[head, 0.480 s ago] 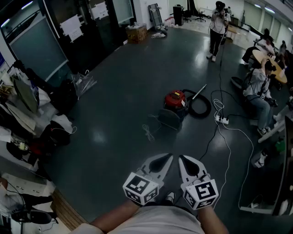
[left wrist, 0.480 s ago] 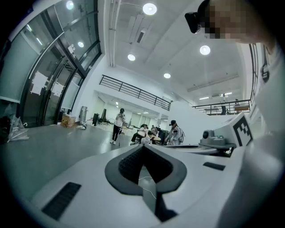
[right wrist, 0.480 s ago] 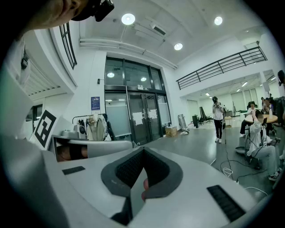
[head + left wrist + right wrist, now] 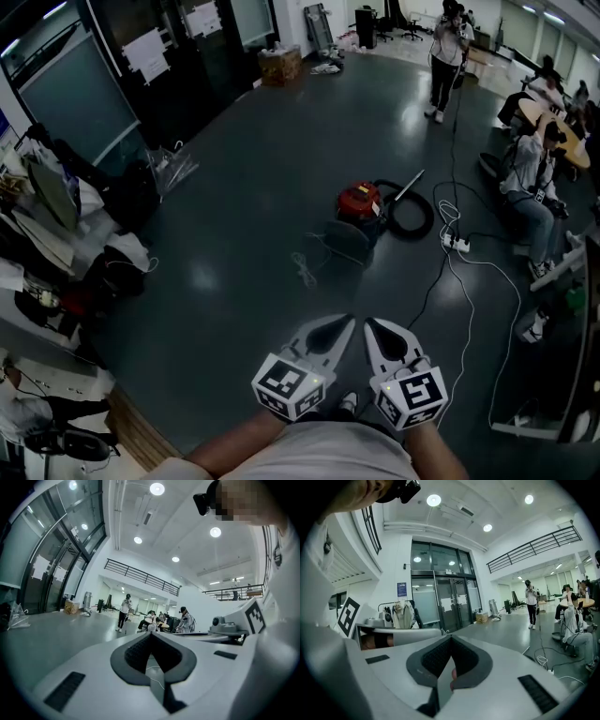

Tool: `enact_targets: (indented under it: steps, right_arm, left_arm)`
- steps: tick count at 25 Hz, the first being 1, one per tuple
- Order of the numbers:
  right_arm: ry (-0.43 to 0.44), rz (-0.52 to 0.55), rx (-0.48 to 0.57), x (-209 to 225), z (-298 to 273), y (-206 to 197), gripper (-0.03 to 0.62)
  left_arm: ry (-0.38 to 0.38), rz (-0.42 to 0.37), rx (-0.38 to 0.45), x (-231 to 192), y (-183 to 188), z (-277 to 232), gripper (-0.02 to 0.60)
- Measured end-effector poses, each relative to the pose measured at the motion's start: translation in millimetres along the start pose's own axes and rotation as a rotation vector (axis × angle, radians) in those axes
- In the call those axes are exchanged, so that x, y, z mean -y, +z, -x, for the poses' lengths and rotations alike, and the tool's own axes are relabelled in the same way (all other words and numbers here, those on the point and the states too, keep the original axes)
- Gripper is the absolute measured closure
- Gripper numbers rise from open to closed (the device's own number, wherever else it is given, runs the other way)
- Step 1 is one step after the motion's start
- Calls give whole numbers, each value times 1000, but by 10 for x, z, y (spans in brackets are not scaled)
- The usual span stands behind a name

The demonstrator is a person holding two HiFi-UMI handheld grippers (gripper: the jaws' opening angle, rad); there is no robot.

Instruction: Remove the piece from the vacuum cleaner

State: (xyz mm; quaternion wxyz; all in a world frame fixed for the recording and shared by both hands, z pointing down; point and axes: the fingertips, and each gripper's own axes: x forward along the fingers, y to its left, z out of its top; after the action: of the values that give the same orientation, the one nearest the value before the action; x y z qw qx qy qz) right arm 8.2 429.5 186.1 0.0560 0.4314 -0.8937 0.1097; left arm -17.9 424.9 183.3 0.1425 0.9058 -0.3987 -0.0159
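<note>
The red vacuum cleaner (image 4: pixel 360 202) stands on the dark floor a few steps ahead. Its black hose (image 4: pixel 413 216) is coiled at its right, and a pale wand (image 4: pixel 407 187) lies across the coil. A dark flat piece (image 4: pixel 347 243) leans at the vacuum's near side. My left gripper (image 4: pixel 344 322) and right gripper (image 4: pixel 372 324) are held side by side close to my body, far short of the vacuum. Both are shut with nothing between the pads. In the left gripper view the left gripper (image 4: pixel 151 635) points across the hall; the right gripper (image 4: pixel 450 638) faces the glass doors.
A white power strip (image 4: pixel 456 244) and its cables trail over the floor right of the vacuum. A thin white cord (image 4: pixel 302 271) lies left of it. People sit at the right (image 4: pixel 528 187) and one stands at the back (image 4: pixel 445 58). Bags and clutter (image 4: pixel 66 225) line the left wall.
</note>
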Motion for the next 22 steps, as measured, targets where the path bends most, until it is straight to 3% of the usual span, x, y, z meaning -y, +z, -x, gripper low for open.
enact_targets:
  steps: [22]
  right_arm:
    - [38,19,27,707,-155,5,579]
  left_arm:
    - [38,-33,-21,-154,-116,-703,575]
